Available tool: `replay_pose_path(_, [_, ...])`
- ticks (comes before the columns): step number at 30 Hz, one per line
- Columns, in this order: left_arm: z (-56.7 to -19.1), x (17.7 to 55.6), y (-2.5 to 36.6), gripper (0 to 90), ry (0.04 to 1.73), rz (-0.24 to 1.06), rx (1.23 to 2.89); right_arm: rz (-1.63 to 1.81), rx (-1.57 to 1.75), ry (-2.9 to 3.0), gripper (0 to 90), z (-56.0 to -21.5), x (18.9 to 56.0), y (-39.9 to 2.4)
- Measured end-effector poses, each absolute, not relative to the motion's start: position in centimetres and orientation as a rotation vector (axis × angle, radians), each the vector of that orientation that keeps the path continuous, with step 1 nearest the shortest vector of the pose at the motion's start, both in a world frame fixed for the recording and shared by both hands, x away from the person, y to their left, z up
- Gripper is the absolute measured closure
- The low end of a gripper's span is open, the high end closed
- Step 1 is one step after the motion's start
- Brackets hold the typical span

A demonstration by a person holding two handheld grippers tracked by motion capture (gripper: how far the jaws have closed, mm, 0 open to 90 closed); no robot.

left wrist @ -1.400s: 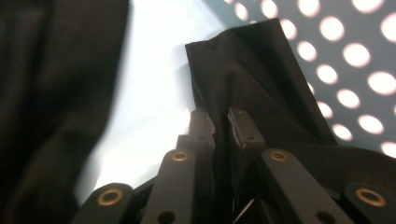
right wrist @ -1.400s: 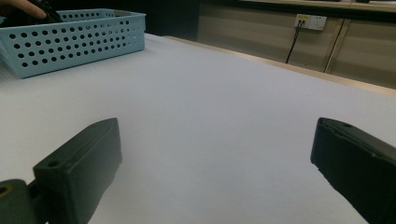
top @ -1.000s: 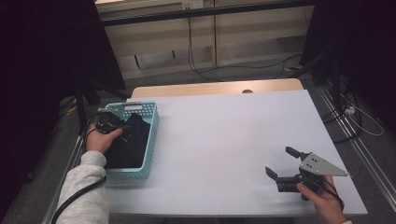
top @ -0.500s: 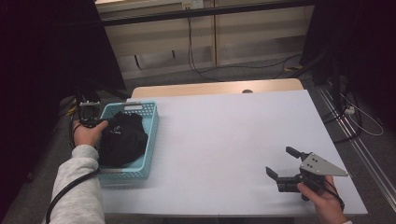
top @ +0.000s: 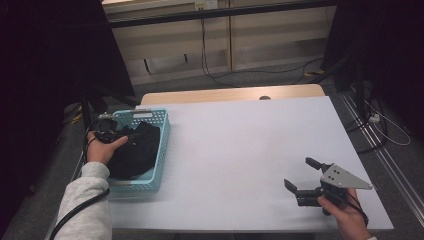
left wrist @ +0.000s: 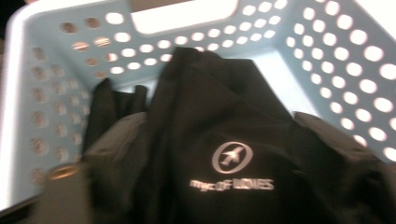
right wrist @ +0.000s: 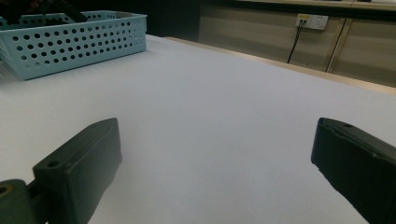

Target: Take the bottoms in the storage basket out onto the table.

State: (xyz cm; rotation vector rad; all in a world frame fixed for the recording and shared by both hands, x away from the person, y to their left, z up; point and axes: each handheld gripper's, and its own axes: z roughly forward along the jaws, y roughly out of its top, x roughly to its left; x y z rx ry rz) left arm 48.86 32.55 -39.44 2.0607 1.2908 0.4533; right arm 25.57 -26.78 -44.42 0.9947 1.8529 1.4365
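The white table [top: 240,150] lies bare from the blue basket [top: 162,145] at its left edge across to the right and far edges. Inside the basket, a heap of black cloth [top: 137,152] takes most of the floor, and the perforated walls fence it in.

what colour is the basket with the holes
Light blue basket, clearest in the left gripper view, with a black garment inside.
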Motion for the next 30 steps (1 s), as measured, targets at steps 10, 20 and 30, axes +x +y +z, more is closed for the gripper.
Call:
replay_pose_path(10, [-41.6,47.6,31.0,10.8,1.208,0.341,2.197,1.442,0.987,1.859,0.9,-44.4,25.5,-26.6])
replay_pose_path(20, [-43.6,47.4,30.5,11.9,1.181,0.312,2.28,1.44,0.989,1.859,0.9,-44.4,25.5,-26.6])
replay_pose_path(30, [-43.3,47.2,30.2,41.3,1.213,0.258,2.256,1.436,0.99,1.857,0.9,-44.4,25.5,-26.7])
